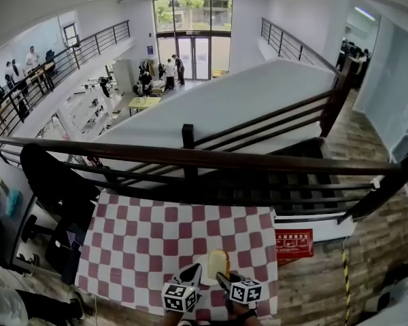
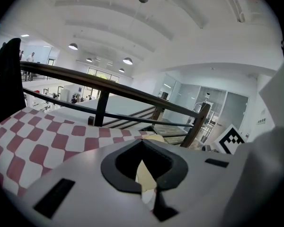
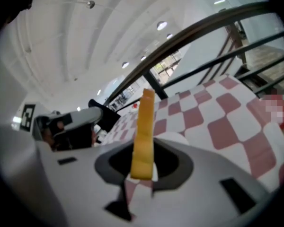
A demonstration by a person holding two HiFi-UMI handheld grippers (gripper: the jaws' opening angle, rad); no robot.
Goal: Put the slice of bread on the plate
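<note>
A slice of bread (image 1: 218, 263) stands upright near the front edge of the red-and-white checked table (image 1: 149, 243). My right gripper (image 1: 222, 278) is shut on its lower end. In the right gripper view the slice (image 3: 144, 126) shows edge-on, rising from between the jaws of the right gripper (image 3: 143, 174). A white plate (image 3: 175, 139) lies on the cloth just behind it, mostly hidden. My left gripper (image 1: 192, 274) hovers close on the bread's left. In its own view the left gripper (image 2: 146, 193) has a narrow gap between its jaws with something pale showing in it; what that is stays unclear.
A dark wooden railing (image 1: 190, 158) runs along the table's far edge, with an open drop to a lower floor beyond. A red box (image 1: 294, 243) sits right of the table. A black chair with a dark garment (image 1: 54, 182) stands at the left.
</note>
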